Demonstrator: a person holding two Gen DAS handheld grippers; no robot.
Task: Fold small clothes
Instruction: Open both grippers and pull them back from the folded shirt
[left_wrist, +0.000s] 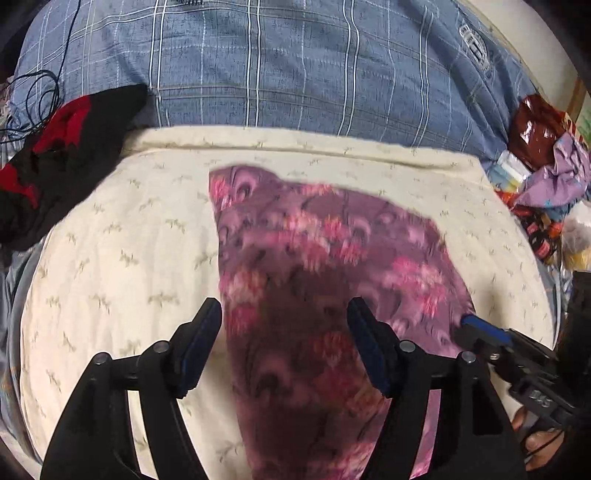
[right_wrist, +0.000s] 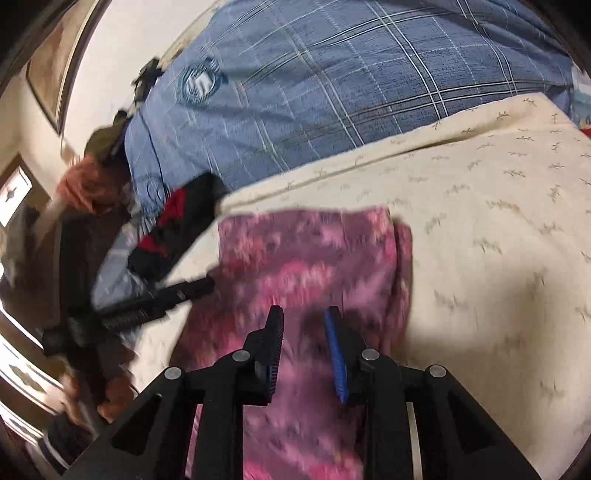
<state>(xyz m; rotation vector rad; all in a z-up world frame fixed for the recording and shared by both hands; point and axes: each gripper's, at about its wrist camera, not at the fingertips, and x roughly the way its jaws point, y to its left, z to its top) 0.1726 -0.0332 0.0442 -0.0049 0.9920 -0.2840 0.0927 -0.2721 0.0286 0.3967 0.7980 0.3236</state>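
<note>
Our left claw (left_wrist: 284, 314) hangs with its fingers spread wide and nothing between them, low over the near end of the purple floral garment (left_wrist: 314, 266), which lies flat on the cream quilted pad (left_wrist: 110, 236) on the bed. Our right claw (right_wrist: 304, 317) is parted more narrowly and also grips nothing we can see; it hovers above the cloth's near portion, and from the left camera its blue-padded tip sits just at the garment's right edge. We judge both are placed over the near hem so each can take a corner for a fold away from us; the pictures are blurred, so contact with the cloth cannot be told. The garment's right side already looks doubled over along one edge in the right view. Beyond the pad lies the blue plaid duvet (left_wrist: 277, 66). A black and red garment (left_wrist: 55, 155) rests at the pad's far left corner, apart from the purple one, and a heap of bags and cloth (left_wrist: 546, 155) sits off to the right; neither blocks the fold.
</note>
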